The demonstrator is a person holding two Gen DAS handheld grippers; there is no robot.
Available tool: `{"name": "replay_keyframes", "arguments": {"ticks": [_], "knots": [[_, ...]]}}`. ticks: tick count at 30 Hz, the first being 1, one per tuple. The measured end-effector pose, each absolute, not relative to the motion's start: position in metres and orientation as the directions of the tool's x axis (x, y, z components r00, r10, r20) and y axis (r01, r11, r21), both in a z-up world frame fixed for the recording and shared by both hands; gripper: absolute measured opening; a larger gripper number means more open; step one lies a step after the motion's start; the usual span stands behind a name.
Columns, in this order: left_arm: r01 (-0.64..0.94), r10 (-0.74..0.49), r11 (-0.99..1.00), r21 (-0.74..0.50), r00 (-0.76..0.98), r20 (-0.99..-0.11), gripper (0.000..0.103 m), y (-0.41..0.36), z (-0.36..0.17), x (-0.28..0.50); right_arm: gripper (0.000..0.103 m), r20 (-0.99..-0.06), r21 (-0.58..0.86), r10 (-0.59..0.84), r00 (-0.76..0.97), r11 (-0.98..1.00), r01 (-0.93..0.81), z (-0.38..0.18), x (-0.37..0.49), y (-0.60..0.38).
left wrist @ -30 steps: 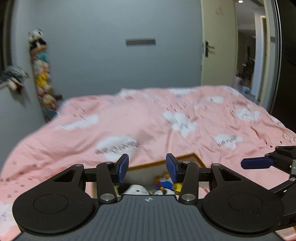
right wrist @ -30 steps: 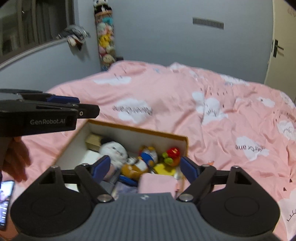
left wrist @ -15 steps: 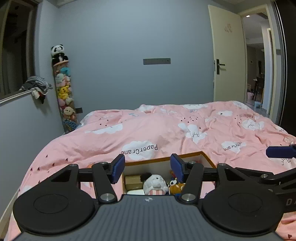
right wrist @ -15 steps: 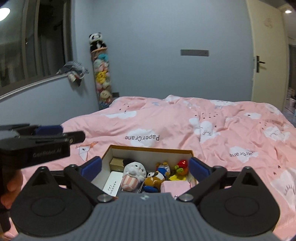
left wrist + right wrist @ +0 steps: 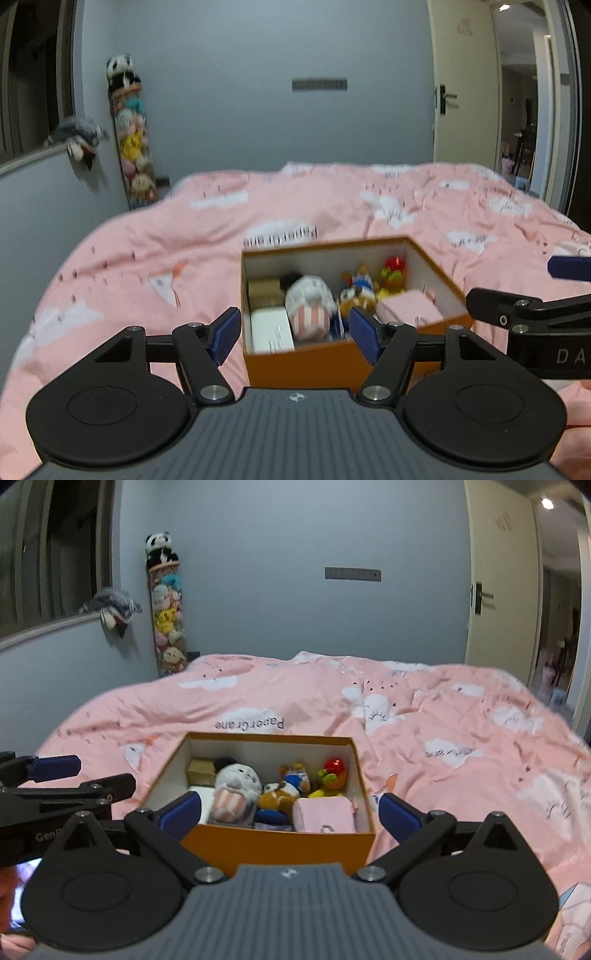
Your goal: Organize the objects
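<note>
Both cameras have dropped since the earlier frame, so the orange box (image 5: 280, 843) now sits full in view on the pink duvet (image 5: 155, 258). Going left to right, the left gripper (image 5: 295, 332) hangs released and empty just before the box's near-left corner, jaws spread as if to take the white card box (image 5: 271, 330) ahead of it. Beyond its right finger lie the striped plush (image 5: 310, 306), the duck toys (image 5: 288, 786) and the pink pouch (image 5: 325, 814). The right gripper (image 5: 290, 812) is released too, spread wider than the box's near wall, probably lining up over the jumbled toys.
</note>
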State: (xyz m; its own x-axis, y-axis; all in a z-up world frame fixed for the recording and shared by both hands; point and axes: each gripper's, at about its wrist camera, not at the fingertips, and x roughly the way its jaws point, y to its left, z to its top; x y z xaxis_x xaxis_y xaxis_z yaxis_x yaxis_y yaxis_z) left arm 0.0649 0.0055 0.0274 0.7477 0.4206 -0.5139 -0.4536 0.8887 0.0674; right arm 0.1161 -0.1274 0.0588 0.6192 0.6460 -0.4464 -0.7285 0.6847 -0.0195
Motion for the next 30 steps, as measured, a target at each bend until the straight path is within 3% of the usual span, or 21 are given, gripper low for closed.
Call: {"name": "replay_keyframes", "arguments": {"ticks": [8,19,30], "knots": [[-0.467,0.396,0.883,0.053,0.679,-0.618,0.077,0.012,-0.005,0.073,0.102,-0.505,-0.012,0.619,0.601,0.691,-0.722,0.026,0.130,-0.118],[-0.466,0.381,0.883,0.055,0.643,-0.665,0.076,0.018,-0.022,0.083,0.102,-0.573,0.002,0.605,0.553,0.676,-0.737,-0.001,0.144,-0.105],[-0.473,0.383,0.880,0.045,0.652,-0.655,0.076,0.021,-0.019,0.080,0.102,-0.578,-0.025,0.592,0.561,0.675,-0.738,-0.001,0.140,-0.100]]}}
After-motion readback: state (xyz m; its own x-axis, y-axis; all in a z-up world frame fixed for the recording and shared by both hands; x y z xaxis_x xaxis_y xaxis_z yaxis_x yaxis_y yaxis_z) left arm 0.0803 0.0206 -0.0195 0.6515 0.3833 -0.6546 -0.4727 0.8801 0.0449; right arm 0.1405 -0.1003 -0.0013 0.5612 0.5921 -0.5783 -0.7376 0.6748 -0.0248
